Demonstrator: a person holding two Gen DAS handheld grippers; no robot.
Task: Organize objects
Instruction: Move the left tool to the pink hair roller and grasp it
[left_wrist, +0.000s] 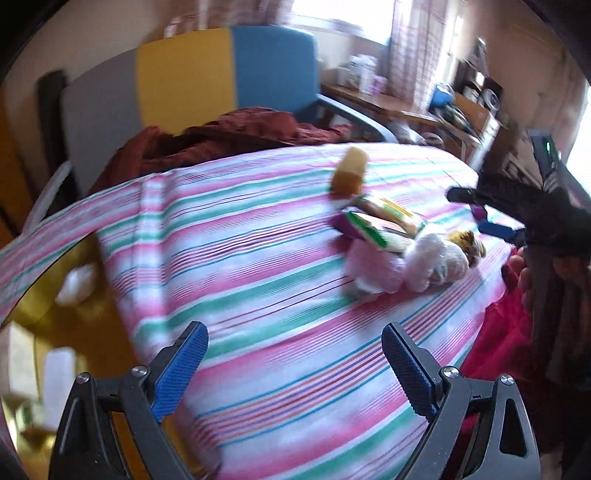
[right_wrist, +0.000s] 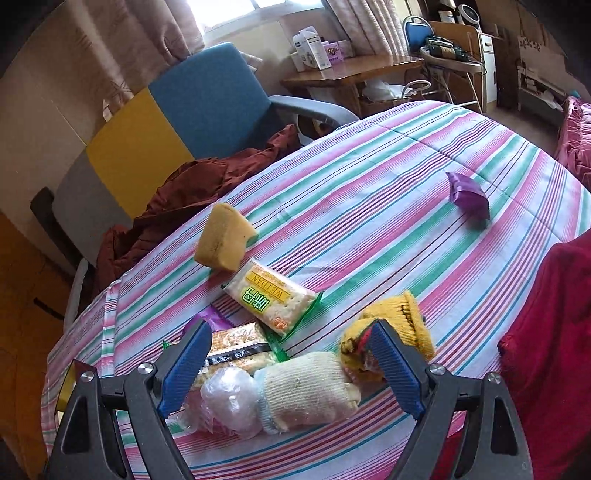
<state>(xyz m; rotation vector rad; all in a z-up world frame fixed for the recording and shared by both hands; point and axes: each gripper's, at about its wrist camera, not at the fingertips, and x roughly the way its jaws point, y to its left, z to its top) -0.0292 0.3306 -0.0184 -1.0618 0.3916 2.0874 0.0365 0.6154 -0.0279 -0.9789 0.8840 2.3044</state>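
While the right gripper (right_wrist: 291, 373) hangs with its blue-padded jaws spread wide and holding nothing, a cream knitted glove with a pale blue cuff (right_wrist: 306, 391) lies directly between them on the pink, green and white striped cloth (right_wrist: 369, 192). Touching its left end is a crumpled clear plastic bag (right_wrist: 225, 402); a yellow knitted glove (right_wrist: 399, 332) sits by the right finger. Just ahead lie two cracker packets (right_wrist: 273, 299), then a tan sponge block (right_wrist: 225, 240); a purple wrapper (right_wrist: 467, 195) rests far ahead-right. The left gripper (left_wrist: 295, 369) is likewise spread, empty, well short of the pile.
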